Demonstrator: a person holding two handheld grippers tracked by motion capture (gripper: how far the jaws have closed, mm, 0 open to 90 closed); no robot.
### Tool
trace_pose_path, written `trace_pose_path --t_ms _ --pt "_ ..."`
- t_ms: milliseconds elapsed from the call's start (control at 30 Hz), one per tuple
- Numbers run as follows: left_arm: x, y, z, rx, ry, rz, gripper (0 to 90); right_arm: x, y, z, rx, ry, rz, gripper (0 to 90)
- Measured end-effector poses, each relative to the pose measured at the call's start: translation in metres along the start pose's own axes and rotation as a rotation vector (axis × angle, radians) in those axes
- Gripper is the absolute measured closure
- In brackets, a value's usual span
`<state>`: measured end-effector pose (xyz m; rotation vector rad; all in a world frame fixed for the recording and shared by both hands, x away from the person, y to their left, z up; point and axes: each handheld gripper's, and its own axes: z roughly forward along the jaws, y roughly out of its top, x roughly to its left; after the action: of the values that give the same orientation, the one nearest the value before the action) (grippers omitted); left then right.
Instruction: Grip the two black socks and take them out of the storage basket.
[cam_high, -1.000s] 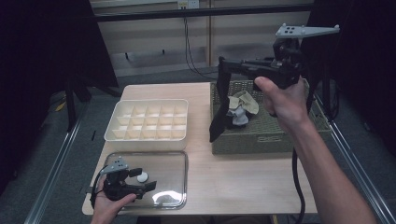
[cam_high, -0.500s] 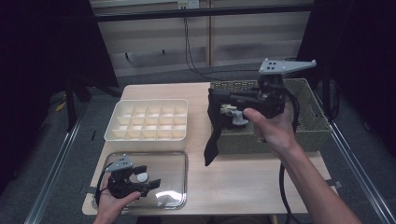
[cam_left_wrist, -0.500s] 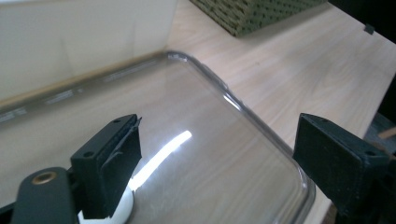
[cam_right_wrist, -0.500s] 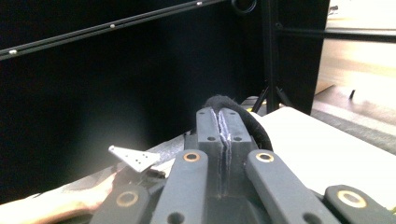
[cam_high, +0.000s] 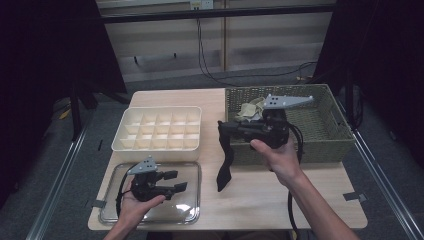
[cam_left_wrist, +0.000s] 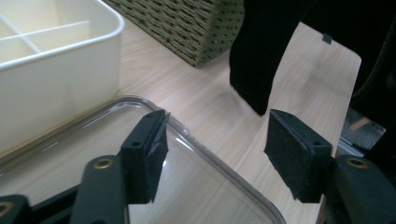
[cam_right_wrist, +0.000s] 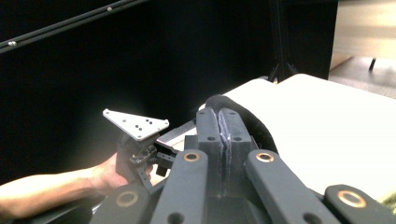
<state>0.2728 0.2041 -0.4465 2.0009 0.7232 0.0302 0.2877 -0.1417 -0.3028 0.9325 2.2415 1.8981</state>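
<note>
**Sock lifted out of the basket**

Below the right claw (cam_high: 223, 131) a black sock (cam_high: 225, 162) hangs, its top pinched between the pressed-together jaws, its toe just above the wooden surface (cam_high: 260, 195). A second ago this claw was over the wicker basket (cam_high: 330, 135); it has since swung left, clear of the rim, so the sock is out and ready to go toward the compartment box (cam_high: 159, 129). The left claw (cam_high: 176, 181) rests spread and empty over the clear lid (cam_high: 190, 210). No readable writing or brand appears anywhere.
</note>
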Motion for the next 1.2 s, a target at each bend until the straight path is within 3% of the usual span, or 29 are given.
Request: trace_pose_path --t_ms 167,500,800,1000,1200 --pt "-0.005 0.003 0.012 0.012 -0.037 0.012 45.9 -0.009 -0.02 0.0 -0.001 0.001 0.041 88.5" --pt "-0.016 0.009 0.038 0.065 -0.079 0.063 58.3 -0.02 -0.068 -0.027 0.004 -0.043 0.114 88.4" --pt "-0.019 0.013 0.071 0.118 -0.118 0.056 55.0 -0.034 -0.106 -0.032 0.042 -0.076 0.183 88.5" --pt "-0.025 0.013 0.089 0.147 -0.156 0.054 55.0 -0.038 -0.126 -0.032 0.085 -0.099 0.196 88.4" --pt "-0.026 0.009 0.103 0.165 -0.183 0.053 52.5 -0.045 -0.141 -0.039 0.09 -0.081 0.217 88.1"
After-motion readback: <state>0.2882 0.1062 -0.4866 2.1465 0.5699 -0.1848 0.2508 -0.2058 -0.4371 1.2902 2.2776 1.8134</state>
